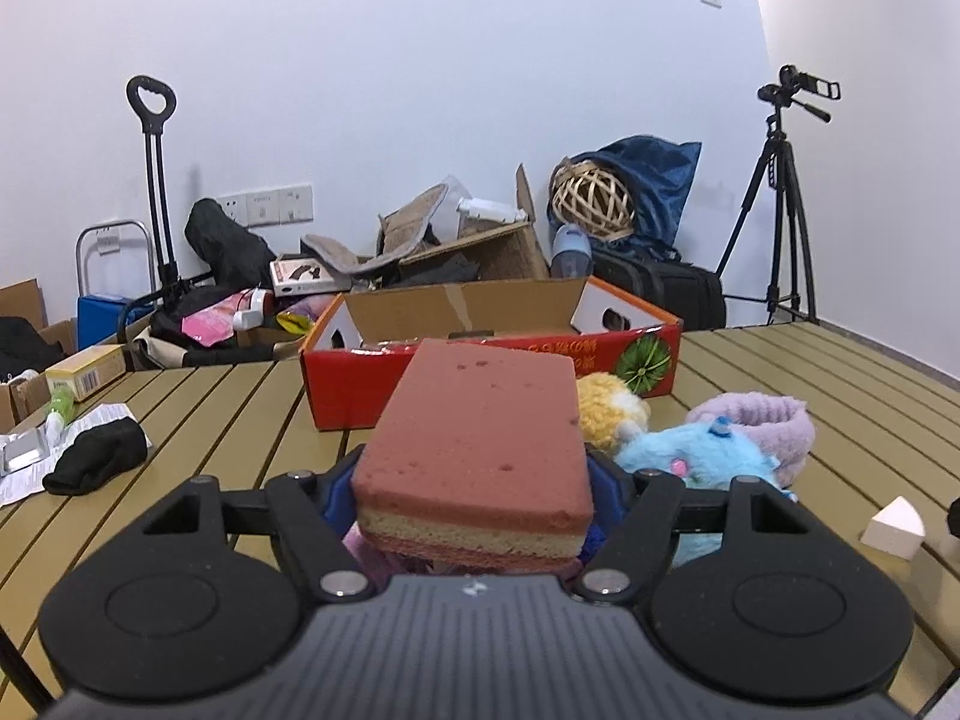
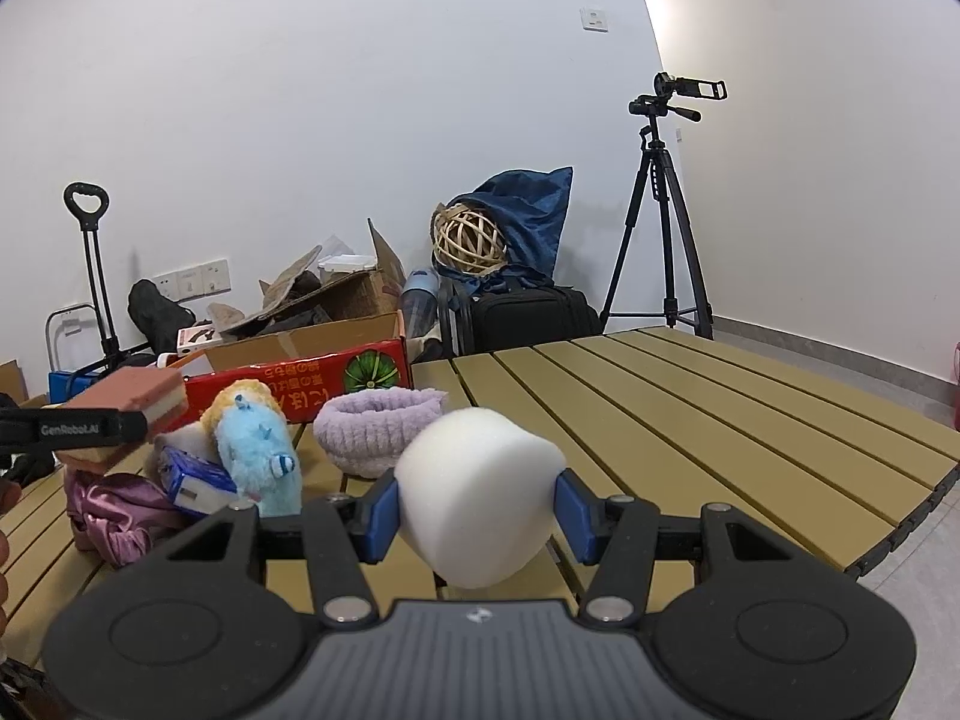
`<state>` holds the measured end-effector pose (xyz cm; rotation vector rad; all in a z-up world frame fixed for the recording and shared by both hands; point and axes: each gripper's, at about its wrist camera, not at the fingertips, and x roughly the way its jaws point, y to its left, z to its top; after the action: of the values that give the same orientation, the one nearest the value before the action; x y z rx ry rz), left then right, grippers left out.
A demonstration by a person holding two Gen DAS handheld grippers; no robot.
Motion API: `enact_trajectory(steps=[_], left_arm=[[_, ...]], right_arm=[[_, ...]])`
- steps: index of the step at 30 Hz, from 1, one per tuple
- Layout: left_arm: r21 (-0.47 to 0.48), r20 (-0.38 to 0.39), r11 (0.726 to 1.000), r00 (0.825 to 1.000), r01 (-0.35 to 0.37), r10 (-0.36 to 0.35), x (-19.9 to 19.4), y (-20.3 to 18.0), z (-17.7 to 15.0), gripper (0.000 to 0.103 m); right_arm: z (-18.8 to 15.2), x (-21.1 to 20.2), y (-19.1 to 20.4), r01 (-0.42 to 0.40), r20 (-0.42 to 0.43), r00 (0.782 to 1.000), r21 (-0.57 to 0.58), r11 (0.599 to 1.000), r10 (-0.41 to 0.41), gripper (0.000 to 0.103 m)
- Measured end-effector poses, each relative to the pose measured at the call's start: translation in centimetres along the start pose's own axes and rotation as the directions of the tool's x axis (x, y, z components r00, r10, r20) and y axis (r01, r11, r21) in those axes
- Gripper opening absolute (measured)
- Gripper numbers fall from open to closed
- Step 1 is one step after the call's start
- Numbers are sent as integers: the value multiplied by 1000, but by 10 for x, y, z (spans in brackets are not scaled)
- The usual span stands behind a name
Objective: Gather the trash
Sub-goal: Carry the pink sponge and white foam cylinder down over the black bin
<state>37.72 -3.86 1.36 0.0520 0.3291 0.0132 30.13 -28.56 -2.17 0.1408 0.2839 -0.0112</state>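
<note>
While the left gripper [image 1: 471,480] clamps the sponge [image 1: 480,420] between its blue pads, the block juts out far past the fingers, so the hold sits only on its rear end. Soft foam gripped that way could sag or pivot out on the way to the box [image 1: 492,372], which lies at twelve o'clock from the sponge with its flap [image 1: 465,309] standing up along the far wall. A low carry might catch the near red wall and knock the sponge free. At nine o'clock lie a black sock [image 1: 96,459] and a blister pack [image 1: 24,450], well apart from the grip and no hazard now.

At three o'clock of the sponge sits the toy pile: a blue plush [image 2: 258,450], a purple band [image 2: 378,426]. A swing right could drag them.

Further right, the right gripper [image 2: 474,510] squeezes a white foam lump [image 2: 474,492], raised off the table [image 2: 720,420]. It bulges forward and below the pads; I judge it could squirt out under a jolt.
</note>
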Motion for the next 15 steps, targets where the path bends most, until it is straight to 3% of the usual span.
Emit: enact_trajectory(steps=[15], left_arm=[[-11, 59, 999, 998, 32, -31, -25, 5, 2, 72]], right_arm=[[0, -10, -1, -2, 25, 1000, -20, 1000, 2, 53]])
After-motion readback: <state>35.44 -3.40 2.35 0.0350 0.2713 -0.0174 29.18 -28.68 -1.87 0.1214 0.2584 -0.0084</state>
